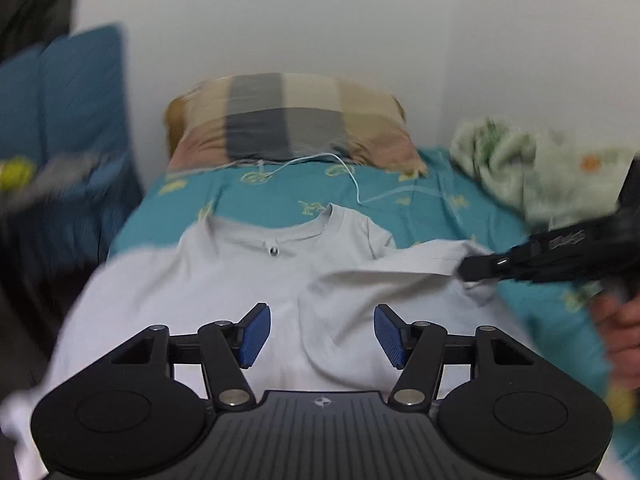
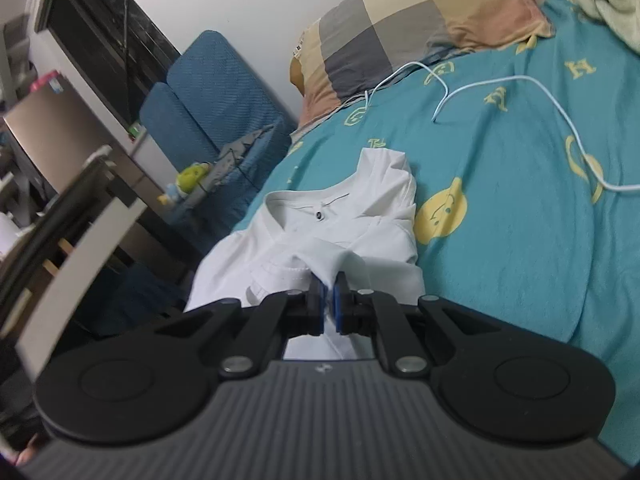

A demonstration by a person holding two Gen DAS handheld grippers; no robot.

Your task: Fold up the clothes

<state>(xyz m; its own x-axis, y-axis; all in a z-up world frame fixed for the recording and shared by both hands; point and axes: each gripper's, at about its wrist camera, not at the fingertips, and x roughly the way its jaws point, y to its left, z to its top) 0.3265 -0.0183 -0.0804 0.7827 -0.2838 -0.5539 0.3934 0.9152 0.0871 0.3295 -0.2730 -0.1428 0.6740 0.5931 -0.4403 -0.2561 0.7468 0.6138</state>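
White T-shirt [image 2: 340, 232] sleeve pinched in right gripper [image 2: 330, 304], on bedsheet [image 2: 520, 208].

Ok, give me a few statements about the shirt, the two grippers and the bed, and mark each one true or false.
1. The right gripper is shut on a fold of the white T-shirt. True.
2. The left gripper holds the shirt's collar. False: its jaws stand open above the shirt, with nothing pinched between the pads.
3. The T-shirt lies on a plain red sheet. False: the bedsheet is teal with yellow prints.
4. A checked pillow sits at the head of the bed, beyond the shirt. True.
5. A white cable lies on the sheet between the pillow and the shirt. True.
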